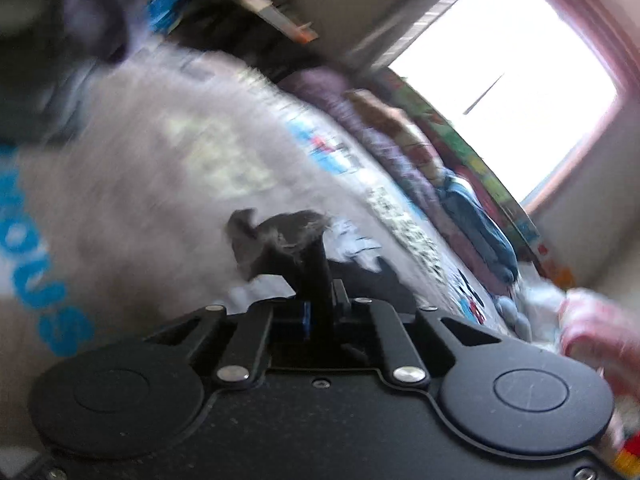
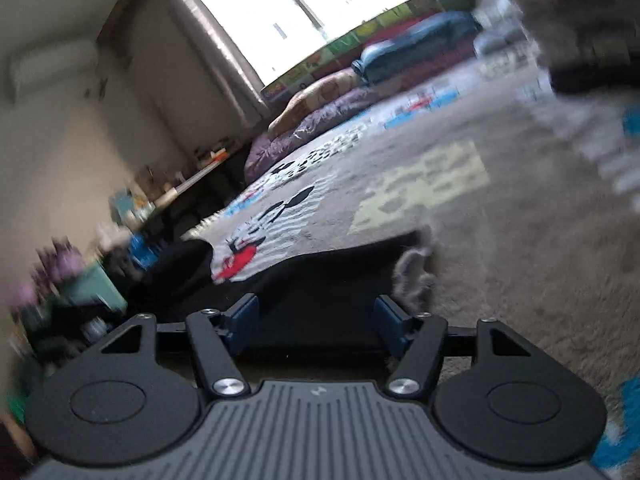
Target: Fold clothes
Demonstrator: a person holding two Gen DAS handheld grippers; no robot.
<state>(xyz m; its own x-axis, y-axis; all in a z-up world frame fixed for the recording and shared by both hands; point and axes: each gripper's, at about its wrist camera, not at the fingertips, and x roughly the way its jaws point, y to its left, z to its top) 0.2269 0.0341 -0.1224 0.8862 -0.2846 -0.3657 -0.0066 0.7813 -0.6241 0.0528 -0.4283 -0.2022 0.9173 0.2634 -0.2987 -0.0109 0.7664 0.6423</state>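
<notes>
In the left wrist view my left gripper is shut on a bunched edge of the dark garment, whose fuzzy grey lining shows at the pinch. The cloth is lifted off the grey printed blanket. In the right wrist view the same black garment lies flat on the blanket, with a fuzzy grey corner turned up. My right gripper stands open just before the garment's near edge. Its blue pads are wide apart and grip nothing.
The blanket carries cartoon mouse prints and blue letters. Purple bedding and a blue pillow lie along the far side under a bright window. A cluttered low shelf stands at left. Something pink is at the right.
</notes>
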